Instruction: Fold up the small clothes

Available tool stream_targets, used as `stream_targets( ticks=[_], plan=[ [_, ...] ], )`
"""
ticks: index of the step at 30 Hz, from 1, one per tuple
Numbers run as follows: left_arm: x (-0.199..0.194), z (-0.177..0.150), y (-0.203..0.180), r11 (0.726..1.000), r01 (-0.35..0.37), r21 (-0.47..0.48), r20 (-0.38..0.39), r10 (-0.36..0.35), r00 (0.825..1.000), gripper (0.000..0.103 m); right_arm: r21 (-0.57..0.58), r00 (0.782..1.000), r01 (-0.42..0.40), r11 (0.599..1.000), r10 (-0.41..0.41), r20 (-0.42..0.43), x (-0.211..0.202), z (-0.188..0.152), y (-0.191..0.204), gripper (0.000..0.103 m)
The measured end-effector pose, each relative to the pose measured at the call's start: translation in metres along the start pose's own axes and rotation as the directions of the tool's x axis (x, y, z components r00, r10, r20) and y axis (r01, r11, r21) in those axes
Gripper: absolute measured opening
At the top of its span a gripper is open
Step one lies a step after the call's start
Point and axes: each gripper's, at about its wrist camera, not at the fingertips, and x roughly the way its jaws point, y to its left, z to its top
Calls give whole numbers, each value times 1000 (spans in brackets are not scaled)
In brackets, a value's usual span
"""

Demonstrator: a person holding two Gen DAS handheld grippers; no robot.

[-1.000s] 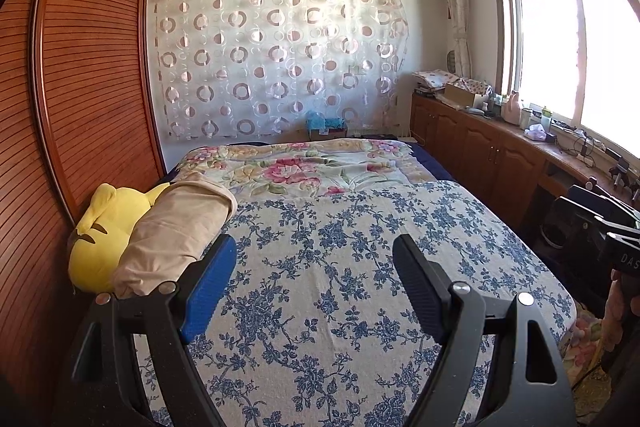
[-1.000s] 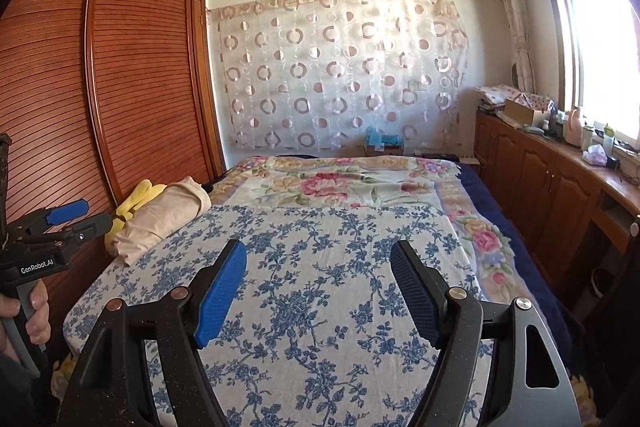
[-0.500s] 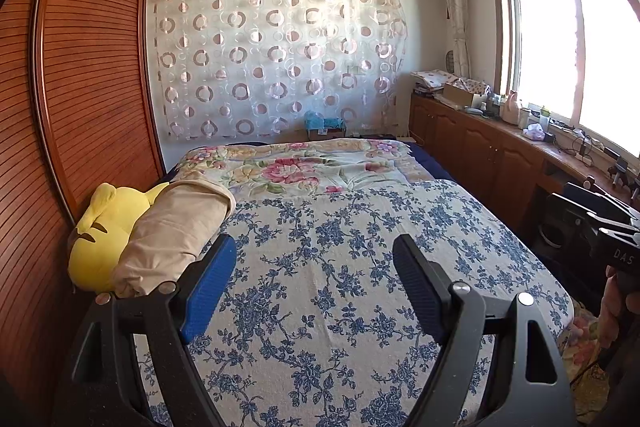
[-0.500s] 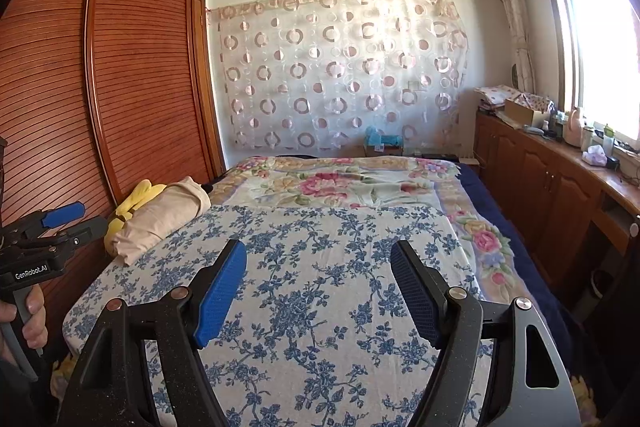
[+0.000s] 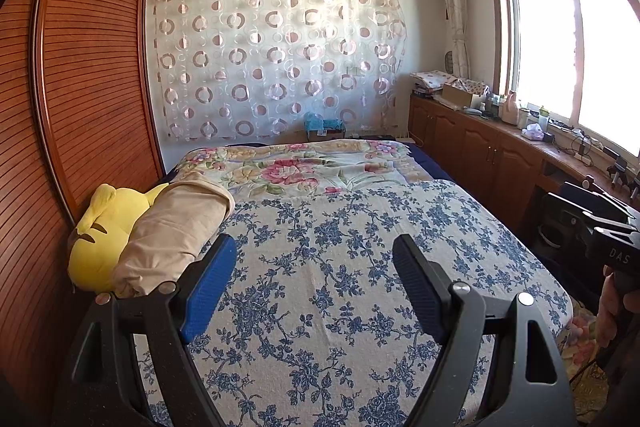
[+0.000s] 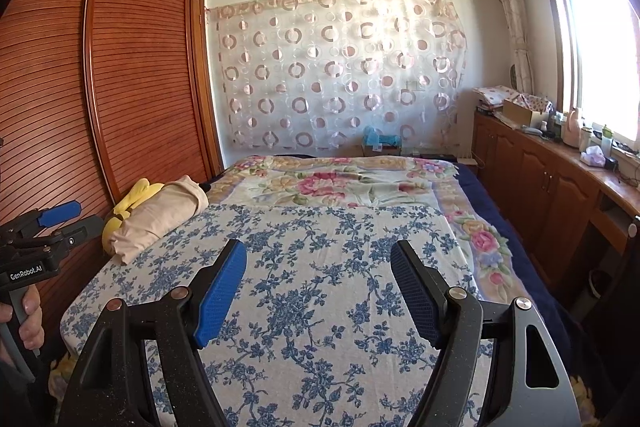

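Observation:
No small garment shows in either view. A bed with a blue-flowered white cover [image 5: 320,267] [image 6: 320,267] lies ahead of both grippers. My left gripper [image 5: 314,241] hovers over the near part of that cover, jaws wide apart with nothing between them. My right gripper [image 6: 319,247] is likewise open and bare above the cover. In the right wrist view the left gripper [image 6: 60,223] is at the far left, held by a hand [image 6: 30,319]. In the left wrist view the right gripper's black body [image 5: 600,227] is at the right edge.
A beige pillow [image 5: 176,231] and a yellow plush toy [image 5: 100,239] lie at the bed's left edge against a slatted wooden wardrobe [image 5: 92,87]. A pink-flowered blanket [image 5: 304,171] covers the far half. Wooden cabinets [image 5: 480,155] with clutter run along the window on the right.

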Motion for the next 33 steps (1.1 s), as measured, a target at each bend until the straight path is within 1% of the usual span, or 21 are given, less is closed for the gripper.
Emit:
stream_targets(
  ticks=[33],
  plan=[
    [-1,-2,-2,1000,1,2,5,-1,1000,81,-2,1000,-3,1000,3,5,0,3,-3,76]
  ],
)
